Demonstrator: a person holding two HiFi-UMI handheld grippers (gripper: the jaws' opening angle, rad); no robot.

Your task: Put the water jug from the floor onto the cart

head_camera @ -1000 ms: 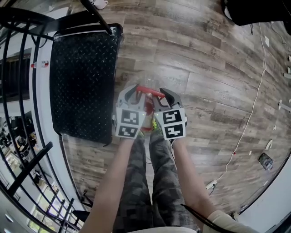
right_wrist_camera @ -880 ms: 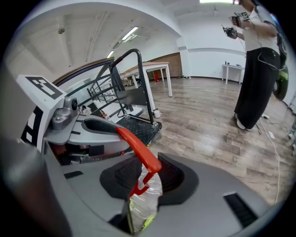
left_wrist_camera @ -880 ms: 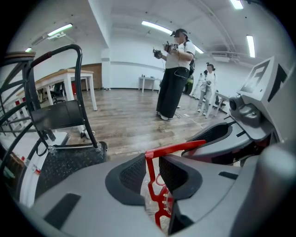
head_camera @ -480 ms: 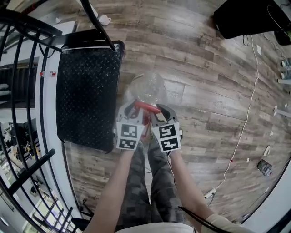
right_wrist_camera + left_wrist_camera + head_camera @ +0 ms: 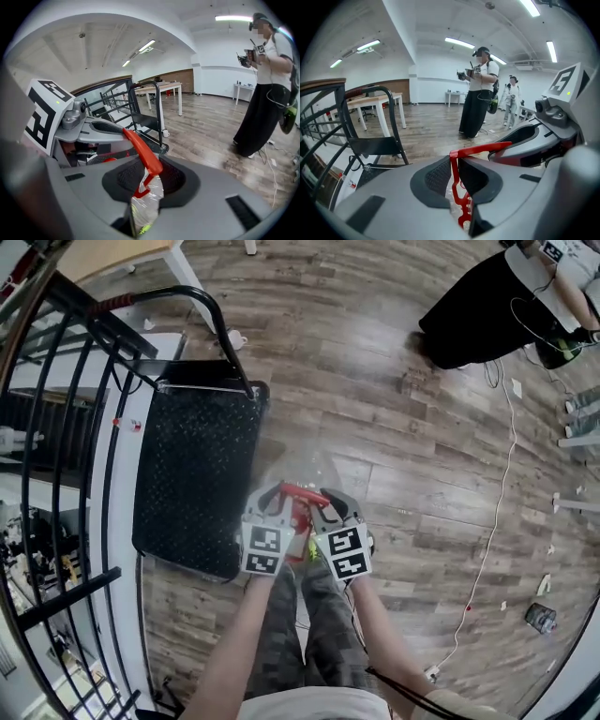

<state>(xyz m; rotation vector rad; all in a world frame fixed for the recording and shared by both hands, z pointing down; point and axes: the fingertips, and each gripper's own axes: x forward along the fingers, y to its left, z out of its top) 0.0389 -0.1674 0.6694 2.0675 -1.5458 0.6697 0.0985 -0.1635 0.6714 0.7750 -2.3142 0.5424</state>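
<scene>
In the head view a clear water jug [image 5: 315, 471] hangs above the wooden floor by its red handle [image 5: 302, 493]. My left gripper [image 5: 280, 497] grips the handle's left end and my right gripper [image 5: 329, 500] its right end. Both sets of jaws have just been closing, with the handle between them. In the left gripper view the dark pads press on the handle's upright red rib [image 5: 457, 187]. In the right gripper view the red handle bar [image 5: 143, 153] and the crinkled clear jug top [image 5: 148, 199] sit between the pads. The black cart platform [image 5: 192, 474] lies to the left.
The cart's black push handle [image 5: 203, 307] rises at its far end. Black railings [image 5: 56, 390] run along the left. A person in a long black skirt [image 5: 473, 310] stands at the far right, with a white cable [image 5: 497, 512] and a small can [image 5: 539, 618] on the floor.
Both grippers have risen together with the jug hanging from them. The floor and cart look farther below, and more of the room has come into the head view.
</scene>
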